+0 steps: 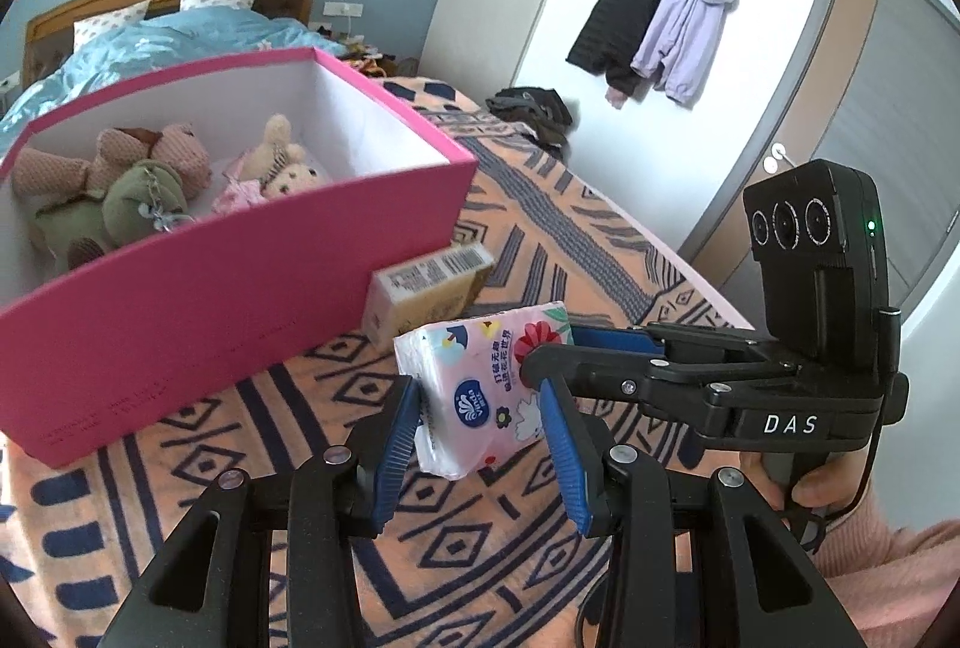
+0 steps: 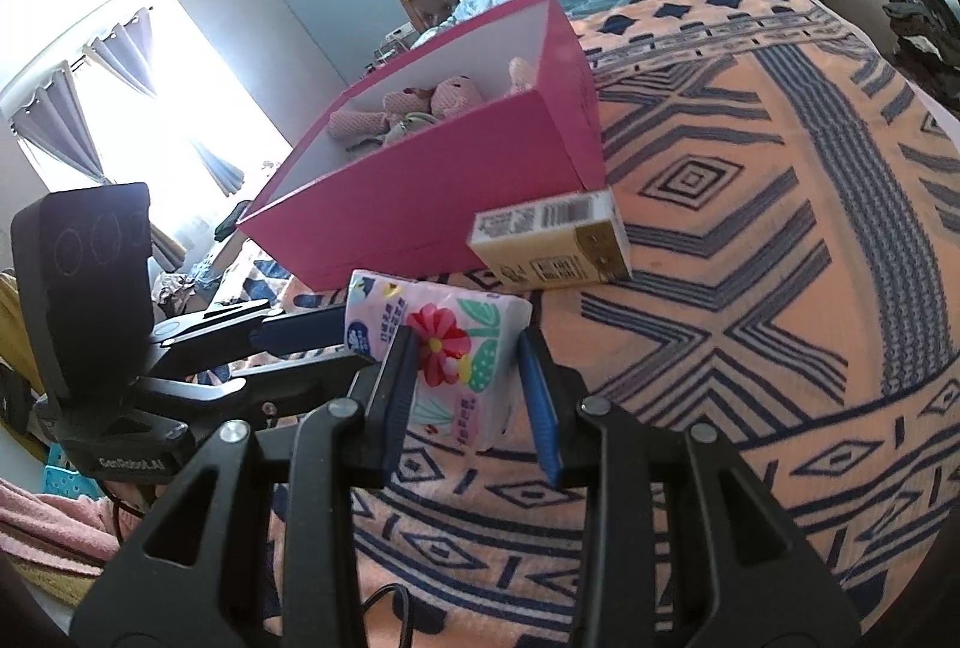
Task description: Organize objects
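The left gripper (image 1: 480, 423), nearest the lens in the left wrist view, clamps a floral tissue pack (image 1: 480, 384) between its blue pads, while the right gripper (image 2: 468, 384) pinches the same pack from the right end. Both sets of jaws are closed on the soft wrapper, which hangs clear of the patterned blanket (image 2: 750, 240) on the near end of a bed.

The step in hand appears to be carrying the pack to the pink box (image 1: 240, 288), which stands just beyond it, to the left. Doing it well likely means keeping the two grips level with each other so the pliable pack neither twists nor tears, lifting it over the box's near wall, then letting go together.

Inside the white-lined box lie soft toys: a pink knitted bear (image 1: 144, 150), a green plush figure (image 1: 120, 210) and a small cream rabbit (image 1: 276, 156). A tan carton (image 2: 552, 240) with a barcode rests on the blanket just beside the box's near right corner, still outside it.
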Motion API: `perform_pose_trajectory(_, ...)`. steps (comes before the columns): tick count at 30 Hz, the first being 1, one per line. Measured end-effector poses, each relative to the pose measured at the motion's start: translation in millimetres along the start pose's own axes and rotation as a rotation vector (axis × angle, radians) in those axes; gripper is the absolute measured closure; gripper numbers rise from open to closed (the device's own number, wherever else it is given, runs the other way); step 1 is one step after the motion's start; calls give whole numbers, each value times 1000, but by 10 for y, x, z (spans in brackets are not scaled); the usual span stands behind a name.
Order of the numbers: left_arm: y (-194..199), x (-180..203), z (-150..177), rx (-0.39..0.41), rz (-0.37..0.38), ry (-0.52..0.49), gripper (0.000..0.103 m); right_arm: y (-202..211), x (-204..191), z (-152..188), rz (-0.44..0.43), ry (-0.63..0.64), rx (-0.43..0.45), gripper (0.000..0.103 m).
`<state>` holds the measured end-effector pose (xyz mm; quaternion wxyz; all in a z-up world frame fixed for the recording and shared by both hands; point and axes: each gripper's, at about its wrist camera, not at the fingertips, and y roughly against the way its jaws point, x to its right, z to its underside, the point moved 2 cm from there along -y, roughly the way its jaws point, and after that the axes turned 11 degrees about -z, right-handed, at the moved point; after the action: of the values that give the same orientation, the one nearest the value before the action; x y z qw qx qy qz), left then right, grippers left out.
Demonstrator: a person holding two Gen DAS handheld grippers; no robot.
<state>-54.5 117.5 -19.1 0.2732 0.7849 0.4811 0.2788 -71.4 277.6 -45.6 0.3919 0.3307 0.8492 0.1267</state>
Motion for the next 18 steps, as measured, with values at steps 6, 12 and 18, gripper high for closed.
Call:
perform_pose_trajectory(6,100,-73,-113,39,-19,6,61,-27,-102,-137,-12,40,13,65)
perform_pose_trajectory(12,167,-141,-207,68,-34,15,61,-45,-191,-270,-23,79,25,65)
perform_pose_trajectory(18,183,-171,-287,87,-48,13,61,-40,-252,-398,-31,104,44,65)
